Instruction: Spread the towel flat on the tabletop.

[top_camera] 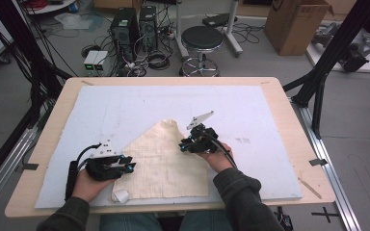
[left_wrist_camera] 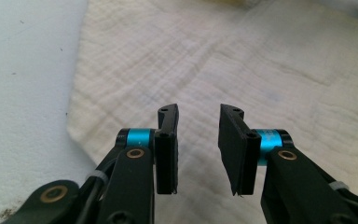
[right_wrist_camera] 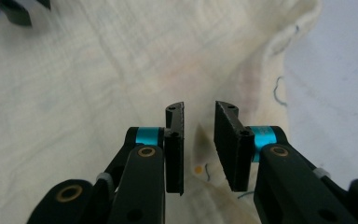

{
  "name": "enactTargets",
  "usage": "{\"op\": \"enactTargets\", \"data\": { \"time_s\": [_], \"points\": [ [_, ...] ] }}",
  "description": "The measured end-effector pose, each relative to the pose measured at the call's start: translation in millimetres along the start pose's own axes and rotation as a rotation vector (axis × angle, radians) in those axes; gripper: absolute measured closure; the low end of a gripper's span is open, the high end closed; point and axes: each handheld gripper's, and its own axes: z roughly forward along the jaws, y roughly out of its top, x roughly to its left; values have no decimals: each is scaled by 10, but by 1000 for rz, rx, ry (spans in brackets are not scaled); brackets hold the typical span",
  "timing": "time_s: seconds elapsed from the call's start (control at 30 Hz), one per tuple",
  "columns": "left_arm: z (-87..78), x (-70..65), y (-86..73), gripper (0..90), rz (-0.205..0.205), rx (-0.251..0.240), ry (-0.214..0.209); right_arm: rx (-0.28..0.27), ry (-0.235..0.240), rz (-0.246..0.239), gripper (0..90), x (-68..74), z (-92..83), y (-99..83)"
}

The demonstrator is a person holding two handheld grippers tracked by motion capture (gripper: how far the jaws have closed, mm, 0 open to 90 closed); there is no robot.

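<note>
A cream cloth (top_camera: pixel 164 166) lies folded into a pointed shape on the white board (top_camera: pixel 125 106), with a small white tag (top_camera: pixel 121 195) at its near left corner. My left gripper (top_camera: pixel 129 166) sits at the cloth's left edge; in the left gripper view it (left_wrist_camera: pixel 198 119) stands open over the cloth (left_wrist_camera: pixel 261 60) with nothing between the jaws. My right gripper (top_camera: pixel 183 144) hovers at the cloth's upper right edge. In the right gripper view it (right_wrist_camera: pixel 199 114) stands open above the cloth's hem (right_wrist_camera: pixel 261 79), gripping nothing. The left gripper (right_wrist_camera: pixel 9 11) shows at that view's top left.
The white board covers a wooden table (top_camera: pixel 289 125). Beyond the far edge stand a black stool (top_camera: pixel 201 38), computer towers (top_camera: pixel 125 26) with cables, and a cardboard box (top_camera: pixel 296 24). Black frame posts (top_camera: pixel 327 57) flank the table.
</note>
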Motion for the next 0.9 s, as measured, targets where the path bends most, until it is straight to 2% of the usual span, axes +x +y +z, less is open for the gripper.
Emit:
{"op": "enactTargets", "data": {
  "time_s": [0.1, 0.23, 0.27, 0.33, 0.4, 0.43, 0.5, 0.53, 0.57, 0.7, 0.73, 0.8, 0.83, 0.9],
  "points": [
    [-3, 4, 1, 678, -3, -2, 1, -32, -30, 51, 689, -91, -61, -8],
    [-12, 17, 2, 676, -17, -14, 3, 0, -69, 101, 669, -221, -5, -53],
    [-15, 22, 3, 674, -19, -18, 6, 7, -79, 112, 681, -249, 23, -63],
    [-23, 36, 7, 669, -23, -26, 12, 29, -98, 129, 759, -294, 55, -80],
    [-27, 65, 25, 654, -45, -42, 12, 37, -97, 137, 838, -339, 63, -94],
    [-27, 79, 42, 645, -65, -58, 17, 36, -99, 135, 848, -358, 51, -100],
    [-25, 112, 90, 630, -76, -74, 31, 22, -112, 137, 854, -390, 0, -105],
    [-18, 131, 107, 613, -84, -87, 40, 16, -144, 138, 854, -438, -71, -101],
    [-8, 155, 123, 613, -90, -85, 48, 16, -144, 138, 854, -438, -71, -101],
    [87, 253, 187, 561, -114, -59, 82, -1, -231, 124, 853, -577, -267, -46],
    [114, 276, 208, 560, -111, -55, 91, -7, -251, 133, 841, -630, -303, -31],
    [174, 300, 245, 527, -127, -60, 113, -17, -312, 160, 671, -744, -335, -22],
    [197, 315, 253, 528, -132, -65, 117, -24, -300, 193, 666, -793, -344, -25],
    [243, 350, 254, 528, -151, -66, 118, -49, -266, 198, 656, -787, -358, -28]
  ]
}}
